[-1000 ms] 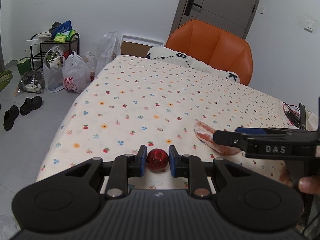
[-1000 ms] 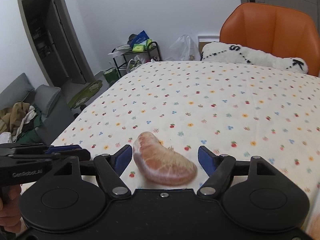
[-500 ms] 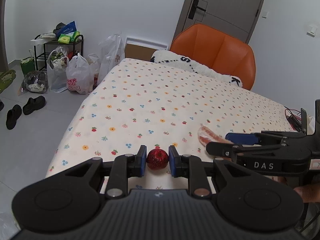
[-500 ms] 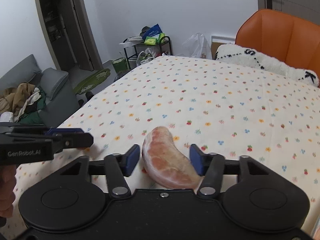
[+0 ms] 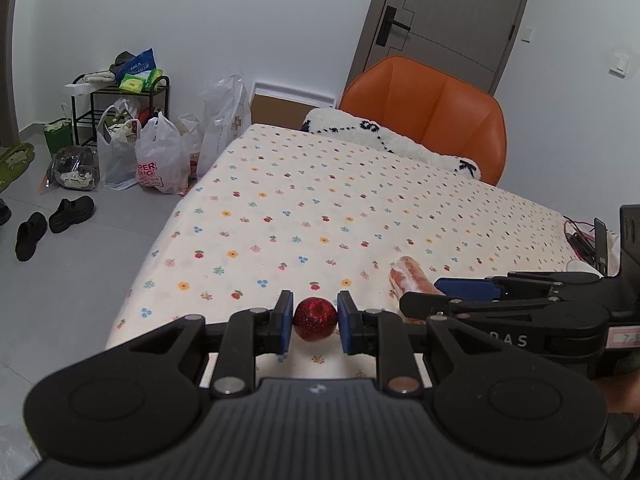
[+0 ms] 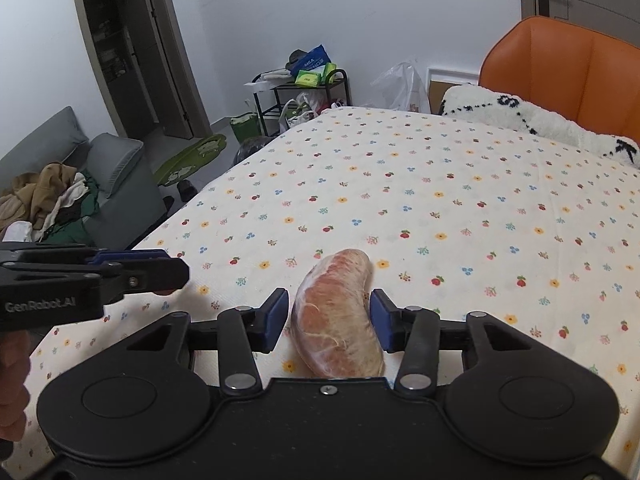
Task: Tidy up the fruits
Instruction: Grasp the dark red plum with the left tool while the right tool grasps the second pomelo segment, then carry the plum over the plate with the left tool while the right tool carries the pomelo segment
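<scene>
Blue pads of my left gripper (image 5: 315,322) clamp a small red apple (image 5: 315,319) above the floral tablecloth (image 5: 320,208). Right gripper (image 6: 329,320) is parted around a peeled pomelo segment (image 6: 338,316) lying on the cloth, right pad touching, left just clear.

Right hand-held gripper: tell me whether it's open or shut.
Open. The right hand-held gripper straddles the pomelo segment, with a gap showing beside each pad.

White walls and a grey floor (image 5: 88,264) frame the room — an orange chair (image 5: 424,112) by the grey door (image 5: 452,24), a black shelf rack (image 5: 120,108), a grey sofa (image 6: 116,192).
</scene>
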Demonstrator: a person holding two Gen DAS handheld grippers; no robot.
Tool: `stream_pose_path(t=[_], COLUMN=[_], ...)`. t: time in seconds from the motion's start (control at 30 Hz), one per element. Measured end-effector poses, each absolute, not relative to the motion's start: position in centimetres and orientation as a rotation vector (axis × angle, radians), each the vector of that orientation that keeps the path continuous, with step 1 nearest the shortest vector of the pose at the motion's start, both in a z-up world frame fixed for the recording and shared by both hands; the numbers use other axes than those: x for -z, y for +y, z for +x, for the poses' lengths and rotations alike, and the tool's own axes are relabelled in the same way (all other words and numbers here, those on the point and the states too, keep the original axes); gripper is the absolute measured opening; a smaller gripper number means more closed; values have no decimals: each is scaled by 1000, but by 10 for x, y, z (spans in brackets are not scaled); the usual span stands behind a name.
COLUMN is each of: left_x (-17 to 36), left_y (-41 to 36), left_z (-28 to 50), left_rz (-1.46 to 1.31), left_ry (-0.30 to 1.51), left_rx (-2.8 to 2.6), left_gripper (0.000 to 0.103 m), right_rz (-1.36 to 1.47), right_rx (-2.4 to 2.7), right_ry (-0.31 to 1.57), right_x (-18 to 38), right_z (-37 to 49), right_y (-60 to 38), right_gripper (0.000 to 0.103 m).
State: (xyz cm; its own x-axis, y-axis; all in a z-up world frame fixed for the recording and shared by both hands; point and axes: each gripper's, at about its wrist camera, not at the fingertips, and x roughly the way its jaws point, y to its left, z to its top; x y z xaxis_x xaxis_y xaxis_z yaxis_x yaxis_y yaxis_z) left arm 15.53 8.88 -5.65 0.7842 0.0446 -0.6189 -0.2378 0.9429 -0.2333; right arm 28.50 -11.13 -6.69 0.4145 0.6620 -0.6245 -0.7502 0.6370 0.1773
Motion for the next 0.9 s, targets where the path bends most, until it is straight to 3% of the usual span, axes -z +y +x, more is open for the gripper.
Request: stream_pose_path(t=[0.17, 0.9], left_x=[54, 34], left_y=[91, 30], left_z=[152, 167], left_rz=[-311, -254], left_ry=[650, 600], left_rx=[-164, -53], left_gripper=[22, 22], right_rz=[-148, -34], right_rx=[-881, -765], right_ry=[710, 610], right_x=[66, 30], right_z=[282, 272], right_y=[-114, -196], right_gripper=[38, 37])
